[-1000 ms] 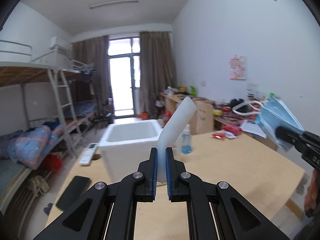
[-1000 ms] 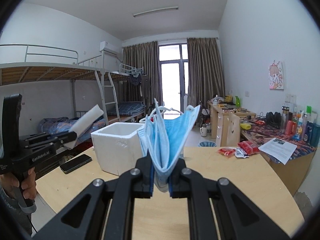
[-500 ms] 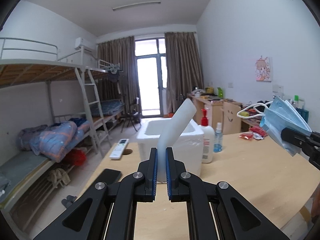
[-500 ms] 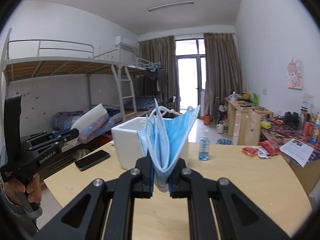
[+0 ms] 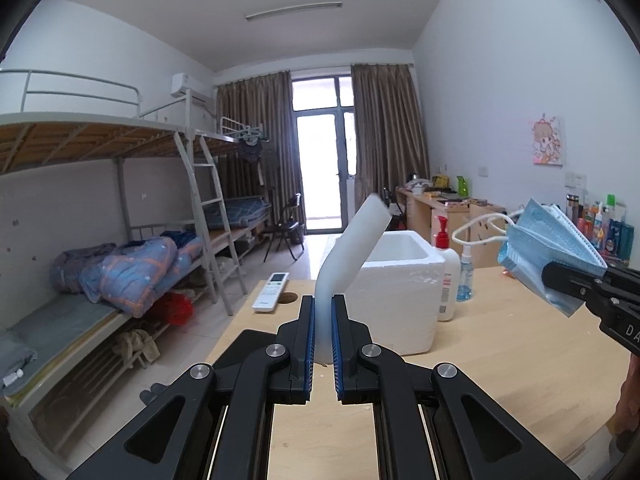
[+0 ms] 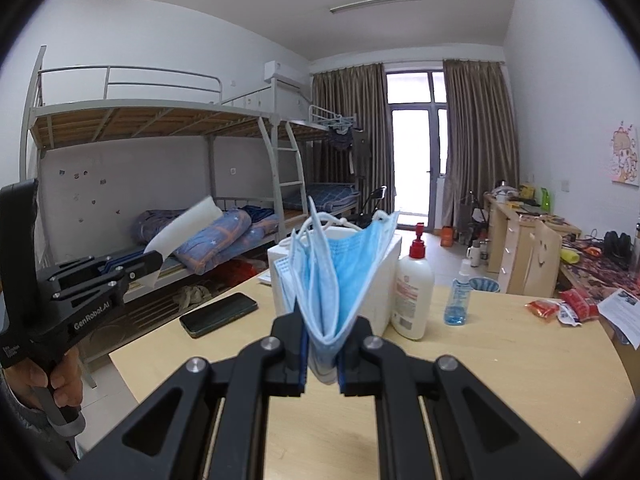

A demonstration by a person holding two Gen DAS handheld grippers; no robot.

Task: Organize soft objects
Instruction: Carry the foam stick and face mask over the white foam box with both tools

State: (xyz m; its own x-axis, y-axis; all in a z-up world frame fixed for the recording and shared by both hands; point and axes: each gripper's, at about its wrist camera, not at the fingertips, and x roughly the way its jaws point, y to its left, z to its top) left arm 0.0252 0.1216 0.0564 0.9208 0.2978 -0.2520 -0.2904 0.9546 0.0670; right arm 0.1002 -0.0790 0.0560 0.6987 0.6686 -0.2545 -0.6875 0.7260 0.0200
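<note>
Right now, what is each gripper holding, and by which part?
The left gripper clamps the lower end of a white foam strip. The right gripper pinches a bunch of blue face masks at their folded bottom edge.

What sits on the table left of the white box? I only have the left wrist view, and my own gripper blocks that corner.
Observer: A dark phone lies flat there, screen up, near the table edge.
Operator: Is anything squeezed between the box and the spray bottle?
Observer: A white pump bottle stands right beside the foam box; the small blue spray bottle stands apart, further right.
Operator: What is the right gripper holding?
Observer: The right gripper is shut on a folded stack of blue face masks, ear loops up.
Operator: And past the spray bottle?
Observer: Red snack packets lie near the table's right edge.
</note>
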